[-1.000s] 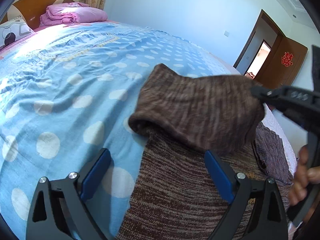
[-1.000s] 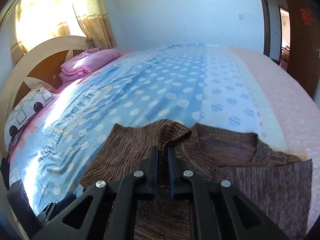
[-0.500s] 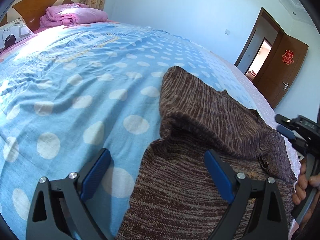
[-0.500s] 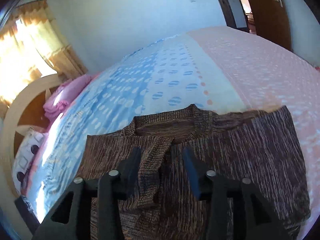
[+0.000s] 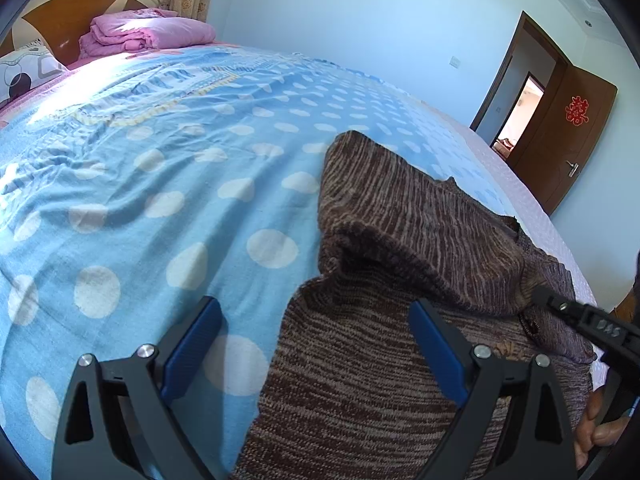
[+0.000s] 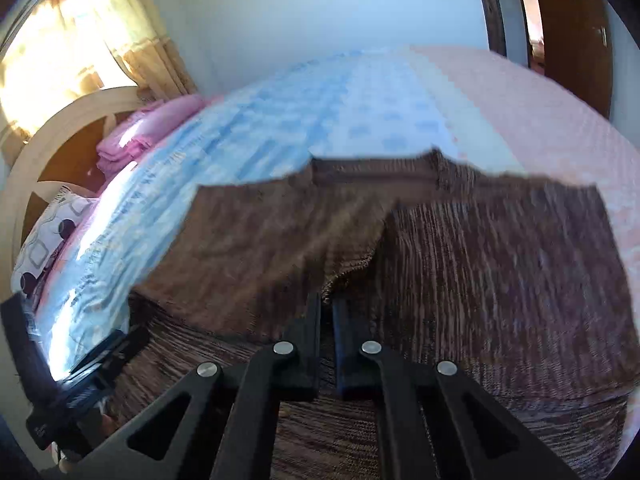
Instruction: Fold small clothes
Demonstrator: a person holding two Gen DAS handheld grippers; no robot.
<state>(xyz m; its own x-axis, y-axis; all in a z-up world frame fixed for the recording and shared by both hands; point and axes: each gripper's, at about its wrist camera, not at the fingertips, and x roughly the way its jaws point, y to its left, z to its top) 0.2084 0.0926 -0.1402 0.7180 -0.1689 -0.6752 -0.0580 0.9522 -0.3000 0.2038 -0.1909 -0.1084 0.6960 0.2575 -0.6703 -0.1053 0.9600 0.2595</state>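
A brown striped knit sweater (image 5: 360,380) lies flat on the bed, neck away from me. Its left sleeve (image 5: 420,232) is folded across the chest, and the cuff (image 6: 352,256) rests near the middle. My right gripper (image 6: 327,300) sits just short of that cuff; its jaws are closing, almost together, and I see no cloth between them. It also shows at the right of the left wrist view, right gripper (image 5: 540,296) beside the sleeve end. My left gripper (image 5: 314,306) hovers open over the sweater's left edge, with its blue pads (image 5: 192,344) empty.
The blue polka-dot bedspread (image 5: 160,208) stretches left and far. A folded pink blanket (image 5: 148,32) and a patterned pillow (image 5: 24,72) lie at the wooden headboard. A brown door (image 5: 568,136) stands open at the right. A person's fingers (image 5: 596,428) hold the right gripper's handle.
The right gripper carried the sleeve across the sweater, opened and let it drop, then drew back and closed. The sleeve now lies flat. The left gripper has not moved.
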